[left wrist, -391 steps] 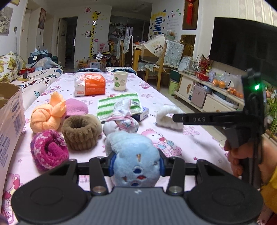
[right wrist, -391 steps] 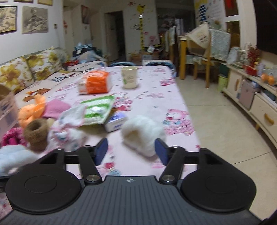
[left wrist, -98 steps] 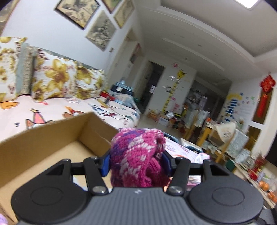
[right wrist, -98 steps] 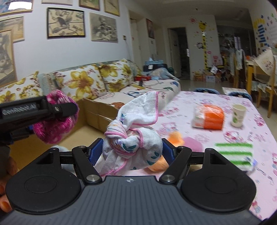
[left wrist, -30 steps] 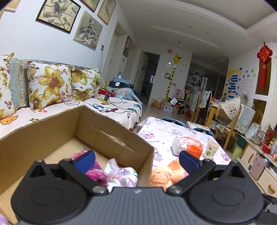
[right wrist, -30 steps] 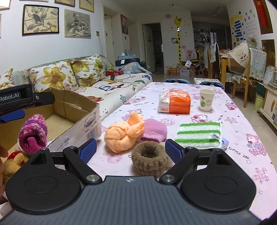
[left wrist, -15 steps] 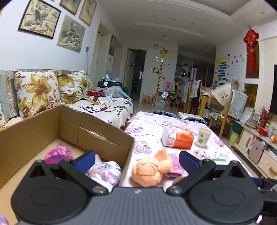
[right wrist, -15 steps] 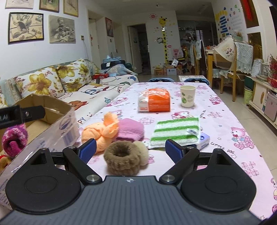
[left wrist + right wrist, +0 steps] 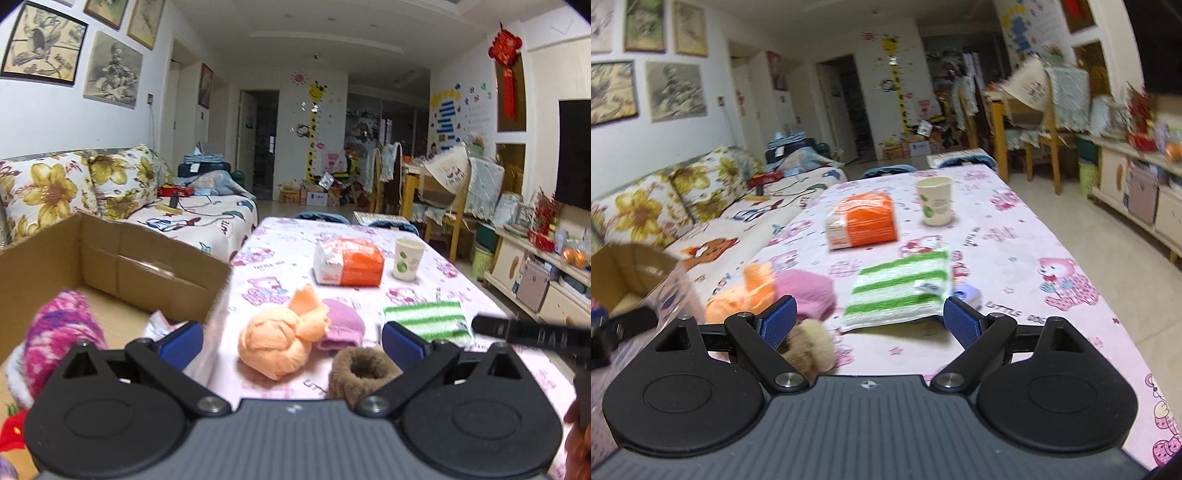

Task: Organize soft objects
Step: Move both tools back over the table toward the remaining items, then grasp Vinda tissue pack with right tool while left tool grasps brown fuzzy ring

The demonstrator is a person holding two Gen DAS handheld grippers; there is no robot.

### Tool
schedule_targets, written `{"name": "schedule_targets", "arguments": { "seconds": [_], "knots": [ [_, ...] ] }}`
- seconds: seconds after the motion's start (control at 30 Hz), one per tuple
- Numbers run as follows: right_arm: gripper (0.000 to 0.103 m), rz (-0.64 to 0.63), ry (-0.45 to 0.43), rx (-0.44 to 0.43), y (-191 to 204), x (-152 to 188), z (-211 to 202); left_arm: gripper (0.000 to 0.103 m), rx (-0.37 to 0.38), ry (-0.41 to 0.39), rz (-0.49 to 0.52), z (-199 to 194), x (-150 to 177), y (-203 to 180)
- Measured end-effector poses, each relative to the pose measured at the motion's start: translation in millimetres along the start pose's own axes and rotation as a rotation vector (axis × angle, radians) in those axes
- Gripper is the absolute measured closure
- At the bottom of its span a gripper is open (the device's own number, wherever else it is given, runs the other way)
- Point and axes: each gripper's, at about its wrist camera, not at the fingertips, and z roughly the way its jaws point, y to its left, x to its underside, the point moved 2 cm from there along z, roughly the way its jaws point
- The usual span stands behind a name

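Both grippers — left (image 9: 291, 341) and right (image 9: 870, 319) — are hanging spread and empty over the table (image 9: 1015, 229); the orange knot (image 9: 275, 341), pink roll (image 9: 341, 325) and brown ring (image 9: 364, 373) are crowding together beside the box (image 9: 110, 258), so a grab is risking snagging two at once. Readable writing is running only to "LITTLE" on the cloth; the pack's label is blurring out.

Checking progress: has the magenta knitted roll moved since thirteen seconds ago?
Yes. The magenta knitted roll went from the table into the cardboard box.
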Motion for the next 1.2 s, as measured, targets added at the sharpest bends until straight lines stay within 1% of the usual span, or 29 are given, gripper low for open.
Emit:
{"name": "schedule_targets", "arguments": {
  "seconds": [0.13, 0.23, 0.3, 0.43, 0.57, 0.67, 0.8, 0.9, 0.97, 1.07, 1.2],
  "knots": [
    [0.0, 0.087, 0.021, 0.02, -31, -3, 11, 0.001, 0.022, 0.027, 0.028, 8, 7, -11],
    [0.0, 0.101, 0.059, 0.01, -50, -3, 26, 0.001, 0.043, 0.051, 0.058, 15, 14, -20],
    [0.0, 0.072, 0.096, 0.003, -57, -1, 38, 0.001, 0.056, 0.068, 0.077, 21, 19, -26],
    [0.0, -0.01, 0.148, 0.018, -63, 7, 56, 0.001, 0.082, 0.11, 0.098, 33, 27, -36],
    [0.0, -0.028, 0.172, 0.011, -72, 10, 72, 0.001, 0.102, 0.141, 0.103, 42, 33, -44],
    [0.0, -0.074, 0.187, 0.001, -74, 13, 83, 0.001, 0.115, 0.159, 0.095, 49, 37, -47],
    [0.0, -0.122, 0.212, 0.018, -74, 14, 99, 0.001, 0.119, 0.171, 0.078, 58, 40, -48],
    [0.0, -0.181, 0.214, 0.046, -70, 12, 109, 0.001, 0.127, 0.184, 0.065, 66, 42, -50],
    [0.0, -0.224, 0.22, 0.036, -67, 12, 117, 0.001, 0.128, 0.187, 0.065, 71, 43, -52],
    [0.0, -0.278, 0.231, 0.047, -62, 12, 124, 0.001, 0.121, 0.186, 0.066, 78, 44, -56],
    [0.0, -0.297, 0.246, 0.025, -58, 11, 131, 0.001, 0.129, 0.183, 0.065, 87, 46, -59]
  ]
}}
